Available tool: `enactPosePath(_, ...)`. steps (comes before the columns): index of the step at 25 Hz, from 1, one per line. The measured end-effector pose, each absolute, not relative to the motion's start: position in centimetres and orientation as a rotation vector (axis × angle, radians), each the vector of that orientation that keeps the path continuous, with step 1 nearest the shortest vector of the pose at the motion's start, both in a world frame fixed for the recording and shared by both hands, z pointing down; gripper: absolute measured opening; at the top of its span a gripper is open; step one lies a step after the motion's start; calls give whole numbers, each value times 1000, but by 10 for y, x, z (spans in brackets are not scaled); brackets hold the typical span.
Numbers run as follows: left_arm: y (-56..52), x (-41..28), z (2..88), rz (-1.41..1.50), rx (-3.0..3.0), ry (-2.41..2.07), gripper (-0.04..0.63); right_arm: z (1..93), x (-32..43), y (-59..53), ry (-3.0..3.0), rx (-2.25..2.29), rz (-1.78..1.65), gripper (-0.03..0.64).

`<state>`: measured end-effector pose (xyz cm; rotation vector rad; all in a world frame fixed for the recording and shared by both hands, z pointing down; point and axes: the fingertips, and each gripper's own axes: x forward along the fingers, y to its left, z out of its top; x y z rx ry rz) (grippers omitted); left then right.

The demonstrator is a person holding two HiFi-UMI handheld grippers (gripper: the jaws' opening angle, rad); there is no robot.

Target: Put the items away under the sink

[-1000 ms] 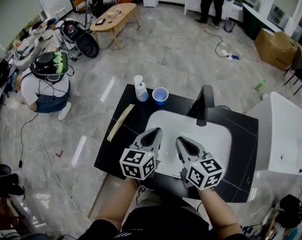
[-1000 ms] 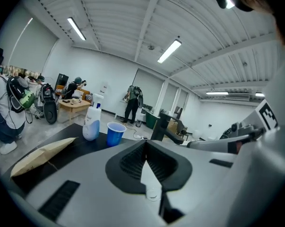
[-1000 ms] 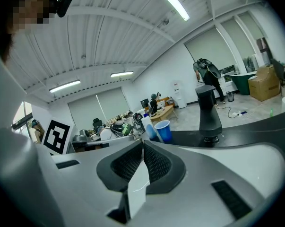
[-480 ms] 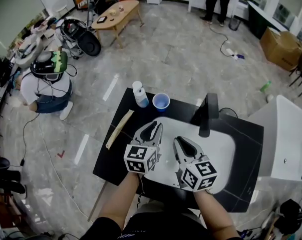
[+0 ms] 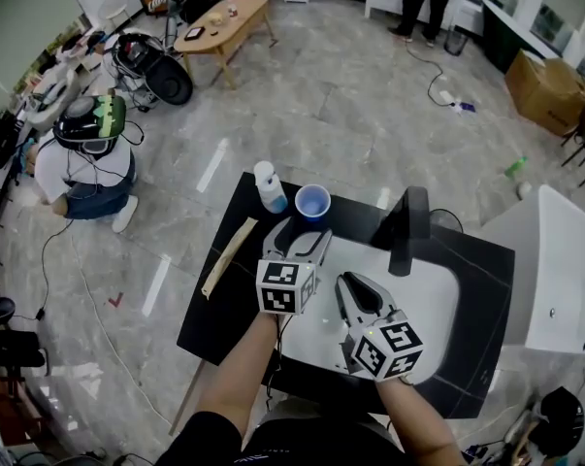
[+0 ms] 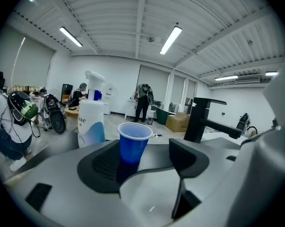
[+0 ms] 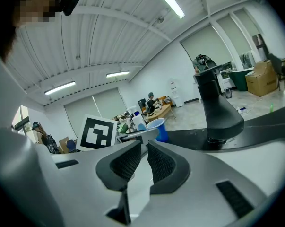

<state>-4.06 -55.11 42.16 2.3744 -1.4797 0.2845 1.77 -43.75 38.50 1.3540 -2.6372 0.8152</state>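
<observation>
Left to right on the black counter [image 5: 224, 309]:

- Tan flat wooden strip [image 5: 229, 244] lies near the left edge, long axis running near-to-far. Neither gripper is on it.
- White pump bottle with a blue label [image 5: 270, 186] stands upright at the far left corner, just left of the cup with a gap between them.
- Blue plastic cup [image 5: 312, 202] stands upright on the far rim, mouth up, empty as far as I can see.
- Left gripper [image 5: 302, 233] is level and pointed at the cup. Its fingers [image 6: 99, 167] are spread wide and hold nothing. In the left gripper view the cup [image 6: 133, 142] sits dead centre in the gap, just past the tips and not yet between the pads. The bottle [image 6: 91, 119] is off-line to the left, outside the left finger.
- Right gripper [image 5: 355, 294] hangs over the white sink basin [image 5: 428, 289], nearer the person. Its fingers [image 7: 163, 163] are nearly together with only a thin slit and nothing in it. The cup is well ahead and left of them.
- Black square faucet [image 5: 408, 229] is to the right, clear of both grippers.

Judgement:
- The left gripper is nearer and already lined up, so the cup is its pick.
- The cup's axis is vertical, so a straight push forward puts a finger on either side of the wall.
- Risk: thin plastic can tip or crush, and the bottle is close on the left.
</observation>
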Motion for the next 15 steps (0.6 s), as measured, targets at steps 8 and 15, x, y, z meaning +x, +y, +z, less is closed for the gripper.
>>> enactPosePath(8,-579,-42,439,265,2286,-1510,356,389,18,-441,-2638,1352,852,40)
enactPosePath(15,-594,-32,438,241,2345,-1504,360,396,21,-448,-2616,1374,841,40)
